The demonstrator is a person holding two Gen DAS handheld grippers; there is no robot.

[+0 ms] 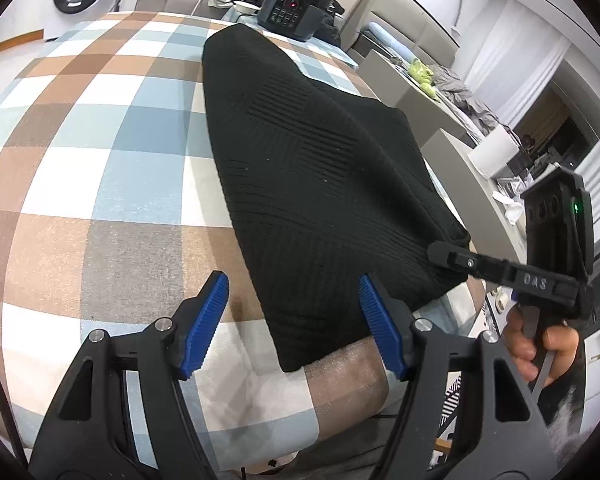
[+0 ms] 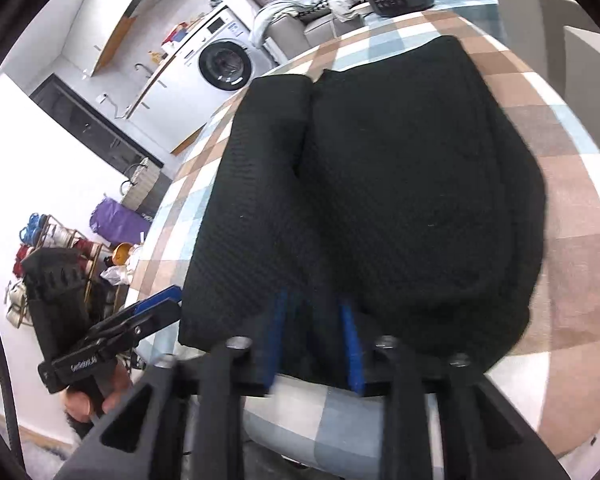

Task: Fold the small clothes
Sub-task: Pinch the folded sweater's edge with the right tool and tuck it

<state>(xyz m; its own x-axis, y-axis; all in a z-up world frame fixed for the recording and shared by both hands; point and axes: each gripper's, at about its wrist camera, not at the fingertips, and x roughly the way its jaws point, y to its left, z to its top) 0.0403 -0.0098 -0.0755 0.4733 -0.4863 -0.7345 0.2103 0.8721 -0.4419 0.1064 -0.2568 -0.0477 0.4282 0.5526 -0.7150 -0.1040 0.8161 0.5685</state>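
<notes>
One black ribbed knit garment (image 1: 316, 184) lies on one checked brown, blue and white tablecloth (image 1: 100, 168). Relative to the garment:

- Two handheld black two-finger grippers: the left gripper (image 1: 294, 324) at the near edge, the right gripper (image 2: 314, 340) at the near right corner.
- Four blue ribbed finger pads (image 1: 208, 320), two per gripper.
- Two hands, one per gripper; one hand (image 1: 540, 348) shows beside the right corner.
- One black keypad appliance (image 1: 292, 12) with one red light, beyond the far end.
- One white front-loading washing machine (image 2: 224, 64), far left of the garment.
- One white paper roll (image 1: 494, 152), right of the garment.
- One purple bag (image 2: 118, 220), on the floor, left of the garment.
</notes>
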